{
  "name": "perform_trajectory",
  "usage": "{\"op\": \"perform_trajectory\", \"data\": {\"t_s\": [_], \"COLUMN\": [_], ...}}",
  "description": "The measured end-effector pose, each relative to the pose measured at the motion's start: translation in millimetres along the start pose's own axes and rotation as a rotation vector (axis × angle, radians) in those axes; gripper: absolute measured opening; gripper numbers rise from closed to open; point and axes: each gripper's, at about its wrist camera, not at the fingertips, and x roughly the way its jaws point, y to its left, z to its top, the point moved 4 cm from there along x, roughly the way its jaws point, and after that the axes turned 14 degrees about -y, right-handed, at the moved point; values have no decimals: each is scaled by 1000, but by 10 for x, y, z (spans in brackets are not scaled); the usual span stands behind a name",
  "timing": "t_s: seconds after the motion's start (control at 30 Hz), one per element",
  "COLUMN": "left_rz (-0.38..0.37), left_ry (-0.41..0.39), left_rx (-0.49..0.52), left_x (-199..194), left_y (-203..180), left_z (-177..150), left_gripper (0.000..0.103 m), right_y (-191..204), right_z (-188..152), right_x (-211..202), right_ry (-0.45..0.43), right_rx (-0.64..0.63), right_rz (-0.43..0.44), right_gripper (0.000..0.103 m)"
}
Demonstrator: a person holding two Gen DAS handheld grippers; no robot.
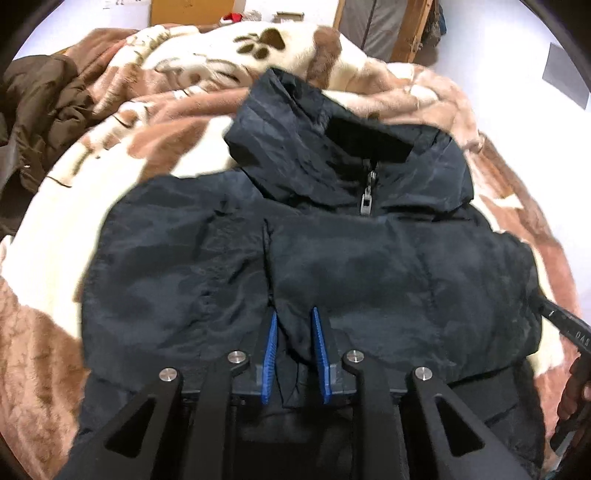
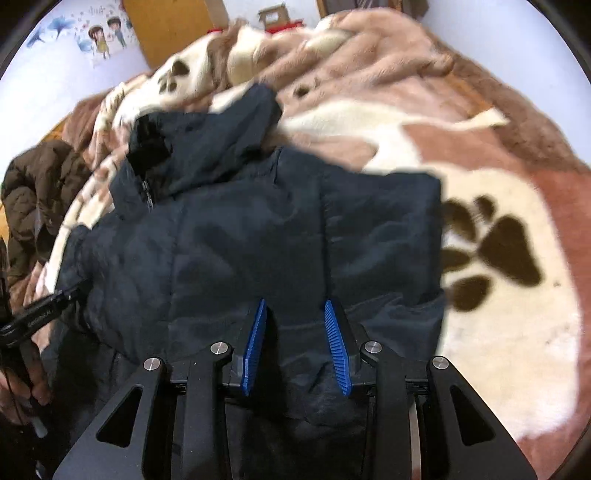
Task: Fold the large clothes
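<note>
A dark navy hooded jacket (image 1: 369, 266) lies front up on the paw-print blanket, hood away from me, zipper pull (image 1: 367, 194) at the collar. My left gripper (image 1: 294, 314) is shut on a fold of the jacket's lower edge, fabric pinched between the blue pads (image 1: 320, 354). In the right wrist view the jacket (image 2: 240, 240) fills the middle. My right gripper (image 2: 294, 306) holds the jacket's near edge between its blue pads (image 2: 338, 354), jaws partly apart around thick fabric. The images are motion-blurred.
A brown-and-cream paw-print blanket (image 2: 498, 277) covers the bed. A brown puffy coat (image 1: 40, 110) lies bunched at the left; it also shows in the right wrist view (image 2: 33, 206). The other gripper's handle (image 1: 569, 328) shows at the right edge. A wooden cabinet (image 2: 166, 26) stands behind.
</note>
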Motion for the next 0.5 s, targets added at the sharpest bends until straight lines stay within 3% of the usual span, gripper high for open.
{"op": "perform_trajectory", "data": {"t_s": [0.1,0.23,0.4,0.5], "left_rz": [18,-19,13,27], "left_ry": [-77,-105,27,6], "left_rx": [-18,10,96,131], "left_x": [-221,-115,660,823], "left_y": [41,-140,-269,-262], "left_z": [157,377,185,77], "left_gripper": [23,32,35,35], "right_y": [-73,-106,-198,-199], "right_z": [175,318,230,74], "right_x": [-148,61,574,750], "right_ry": [-66,-52,42,70], "right_rx": [-4,-15,-25,-73], "right_rz": [-8,-36,-75,-86], "right_gripper": [34,34,34,32]}}
